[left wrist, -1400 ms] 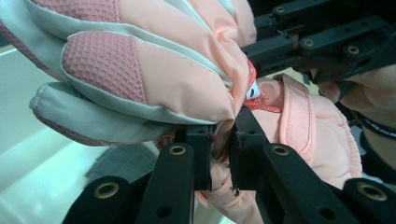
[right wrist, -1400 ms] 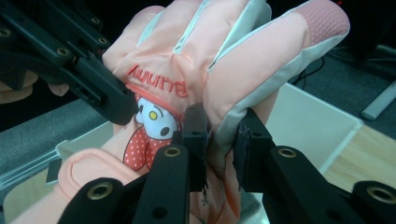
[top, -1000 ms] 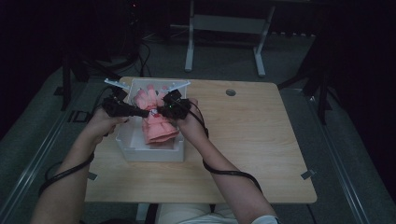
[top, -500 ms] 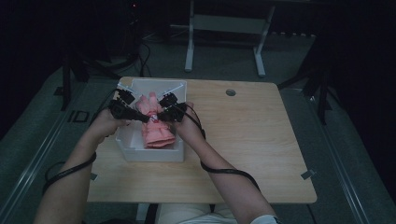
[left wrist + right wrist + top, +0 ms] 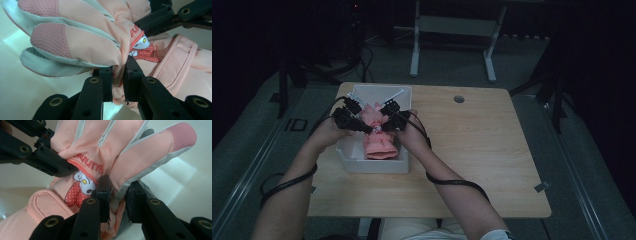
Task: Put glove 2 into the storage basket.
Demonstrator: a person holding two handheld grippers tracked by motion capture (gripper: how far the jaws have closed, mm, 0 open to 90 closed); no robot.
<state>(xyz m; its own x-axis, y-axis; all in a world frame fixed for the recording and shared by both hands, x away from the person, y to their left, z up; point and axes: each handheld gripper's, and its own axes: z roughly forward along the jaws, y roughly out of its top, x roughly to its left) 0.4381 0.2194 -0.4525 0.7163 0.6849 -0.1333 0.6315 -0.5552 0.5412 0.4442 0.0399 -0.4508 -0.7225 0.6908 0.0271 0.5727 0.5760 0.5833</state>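
Pink glove (image 5: 95, 37) pinched between both grippers' jaws; left (image 5: 117, 80) and right (image 5: 117, 195) clenched on it.

Dim room — wooden table (image 5: 492, 150), grey floor (image 5: 597, 165).

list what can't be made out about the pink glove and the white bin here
- High view: the pink glove print is too small; both tongs cover its fingers.
- Left gripper view: the glove's cuff is cut off by the right edge.
- Right gripper view: the white bin floor beneath is hidden by the glove.
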